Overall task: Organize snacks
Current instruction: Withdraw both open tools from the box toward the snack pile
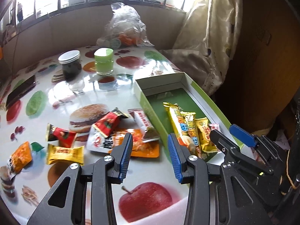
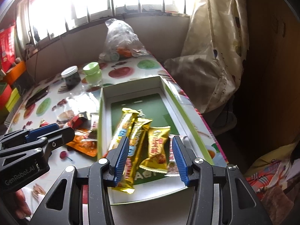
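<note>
Snack packets, gold-wrapped: in the green box at the table's right edge, near ends hidden behind the right gripper. Loose packets: left of box, fully shown only by left view. Left gripper and right gripper: jaws apart, holding nothing; two jars and plastic bag beyond.

Each tool is built of matte black, angular plastic arms with triangular cut-outs, joined by round silver screws at the pivots. The left tool carries two ribbed blue pads on the inner faces of its black fingers; the right tool has the same ribbed blue pads. The left tool's black housing bears white lettering, "GenRobot.AI". A bare fingertip shows just below that lettering.
</note>
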Action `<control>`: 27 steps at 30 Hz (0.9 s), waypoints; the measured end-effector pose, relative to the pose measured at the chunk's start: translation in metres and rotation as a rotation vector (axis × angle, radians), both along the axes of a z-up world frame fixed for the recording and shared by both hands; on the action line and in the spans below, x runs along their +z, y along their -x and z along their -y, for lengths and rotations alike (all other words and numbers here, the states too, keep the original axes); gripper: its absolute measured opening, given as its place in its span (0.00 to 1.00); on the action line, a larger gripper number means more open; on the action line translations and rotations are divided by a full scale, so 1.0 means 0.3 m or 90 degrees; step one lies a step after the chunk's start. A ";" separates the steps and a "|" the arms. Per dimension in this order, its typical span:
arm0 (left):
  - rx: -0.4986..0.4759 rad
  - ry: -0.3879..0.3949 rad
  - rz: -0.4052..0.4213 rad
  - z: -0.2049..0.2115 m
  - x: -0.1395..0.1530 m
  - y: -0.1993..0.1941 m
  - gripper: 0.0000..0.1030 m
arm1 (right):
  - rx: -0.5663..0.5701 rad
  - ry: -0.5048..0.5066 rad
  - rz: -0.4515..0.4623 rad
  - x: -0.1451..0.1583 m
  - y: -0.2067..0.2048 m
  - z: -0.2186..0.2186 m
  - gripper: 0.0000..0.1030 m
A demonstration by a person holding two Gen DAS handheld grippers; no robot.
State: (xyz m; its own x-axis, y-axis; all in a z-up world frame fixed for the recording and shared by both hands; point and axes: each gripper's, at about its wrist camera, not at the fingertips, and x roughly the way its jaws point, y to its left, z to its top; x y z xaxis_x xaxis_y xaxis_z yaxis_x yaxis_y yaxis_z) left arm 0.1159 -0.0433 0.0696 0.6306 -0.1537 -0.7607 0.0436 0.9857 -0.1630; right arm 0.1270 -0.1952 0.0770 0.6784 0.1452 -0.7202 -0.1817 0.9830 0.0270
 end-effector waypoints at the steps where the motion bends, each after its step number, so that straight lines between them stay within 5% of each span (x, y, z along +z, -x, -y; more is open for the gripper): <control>1: 0.003 0.002 0.002 -0.010 0.002 0.006 0.39 | 0.002 -0.001 0.001 0.002 0.001 -0.008 0.45; 27: 0.115 -0.005 -0.001 -0.292 -0.024 0.106 0.39 | 0.103 -0.019 -0.020 -0.023 0.027 -0.271 0.45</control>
